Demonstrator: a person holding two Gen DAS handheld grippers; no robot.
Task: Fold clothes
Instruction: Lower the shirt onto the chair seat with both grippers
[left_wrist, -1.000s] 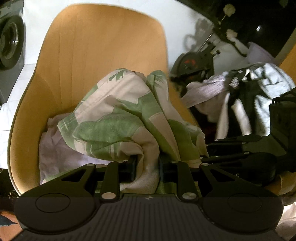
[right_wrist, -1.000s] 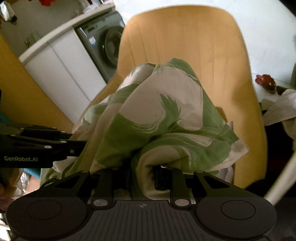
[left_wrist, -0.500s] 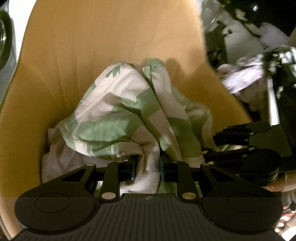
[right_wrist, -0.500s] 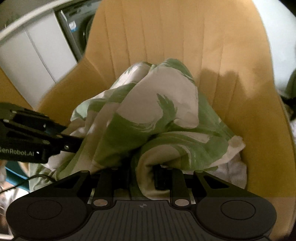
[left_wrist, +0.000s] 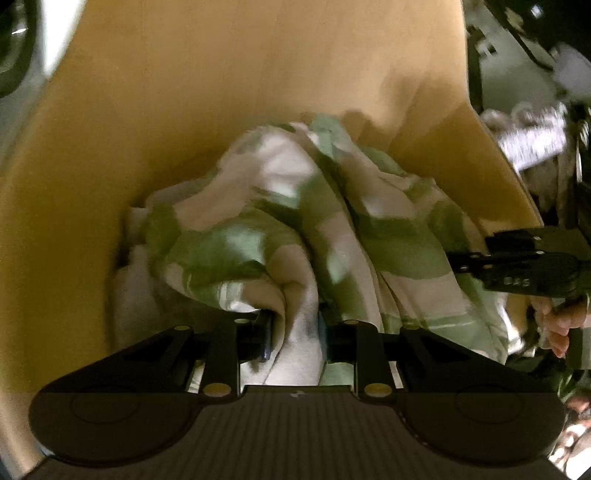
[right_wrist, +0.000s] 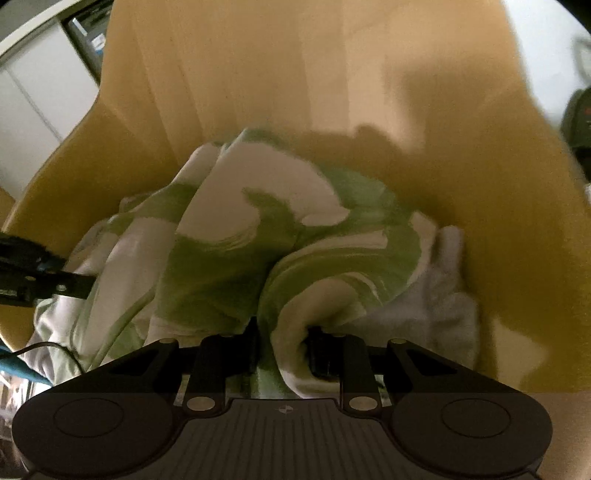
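Both grippers point steeply down into the seat of a mustard-yellow chair (left_wrist: 258, 92), side by side. The left gripper (left_wrist: 293, 332) has its fingers drawn close together, clamped on a thick fold of the green-and-white patterned garment (left_wrist: 258, 236); the right gripper (right_wrist: 284, 347) grips another bunched fold of the same cloth in the same narrow pinch.

The left wrist view catches the right gripper's body entering from the right edge, with part of the person's hand (left_wrist: 557, 325) wrapped round its handle, and beyond the chair a blurred heap of pale clothing (left_wrist: 532, 140) against dark surroundings. The right wrist view shows the left gripper as a dark bar reaching in from the left edge, white cabinet doors (right_wrist: 33, 99) behind the chair, a thin dark cable (right_wrist: 55, 349) low on the left, and a plain white cloth (right_wrist: 439, 295) lying under the patterned one on its right side.

The garment sits crumpled on the chair seat against the backrest, humped up between the two grippers. In each view a rolled edge of it passes straight between the fingers, filling the gap, while the rest spreads forward and sideways over the seat.
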